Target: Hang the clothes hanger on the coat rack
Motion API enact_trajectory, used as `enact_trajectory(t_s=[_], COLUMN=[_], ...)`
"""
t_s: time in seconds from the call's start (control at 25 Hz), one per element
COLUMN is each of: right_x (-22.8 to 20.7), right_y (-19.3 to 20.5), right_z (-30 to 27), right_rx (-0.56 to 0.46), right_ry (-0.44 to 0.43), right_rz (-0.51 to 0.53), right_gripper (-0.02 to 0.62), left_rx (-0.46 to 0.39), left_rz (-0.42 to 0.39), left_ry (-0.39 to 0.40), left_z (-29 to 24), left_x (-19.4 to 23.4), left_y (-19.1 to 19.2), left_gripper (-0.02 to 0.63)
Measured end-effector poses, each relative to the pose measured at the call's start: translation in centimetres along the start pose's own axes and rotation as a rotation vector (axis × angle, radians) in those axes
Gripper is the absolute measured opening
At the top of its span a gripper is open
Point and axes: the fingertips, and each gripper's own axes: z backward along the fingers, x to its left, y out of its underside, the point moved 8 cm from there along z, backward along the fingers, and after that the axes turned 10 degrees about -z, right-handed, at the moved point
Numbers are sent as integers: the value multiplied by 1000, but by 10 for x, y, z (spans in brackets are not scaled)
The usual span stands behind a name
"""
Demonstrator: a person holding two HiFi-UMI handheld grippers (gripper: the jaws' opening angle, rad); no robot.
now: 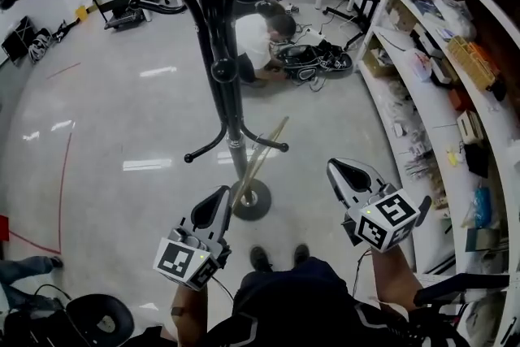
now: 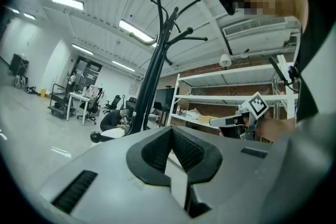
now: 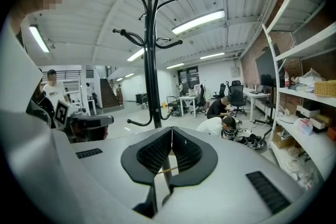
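— Where's the clothes hanger (image 1: 262, 156)?
— Unhung, leaning on the coat rack (image 1: 225, 69), foot on the floor (image 1: 122, 118), ahead between both grippers.
— Held?
— No. Left gripper (image 1: 219, 197) and right gripper (image 1: 339, 168) are closed and empty, seemingly poised to reach.

Coat rack (image 1: 221, 53) top cropped, hanger (image 1: 258, 162) — indistinct

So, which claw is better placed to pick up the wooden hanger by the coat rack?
Probably left. The left claw sits close beside the wooden hanger leaning at the coat rack base; the right claw, also shut and empty, is farther off.
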Motion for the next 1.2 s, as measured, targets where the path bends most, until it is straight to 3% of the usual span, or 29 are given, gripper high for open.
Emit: enact_trajectory(t_s=[0.36, 0.52, 0.76, 1.0, 1.2], right_x=[-2, -18, -33, -1, 43], right_y=[20, 42, 64, 66, 82], right_z=[73, 134, 187, 223, 261], right_rx=[-46, -24, -27, -63, -49], right_ry=[-66, -93, -107, -138, -126], right_rz=[-10, 4, -49, -46, -22], right_gripper=[8, 8, 8, 8, 8], left_rx=[13, 31, 89, 92, 40], left_rz=[-90, -62, -72, -89, -75], left_ry=[-2, -64, -91, -104, -70], left_z=[21, 32, 53, 98, 145], left_x=[-83, -149, -216, -258, -286], left_y=[-17, -9, -9, -20, -18], left_gripper=[0, 0, 0, 0, 0])
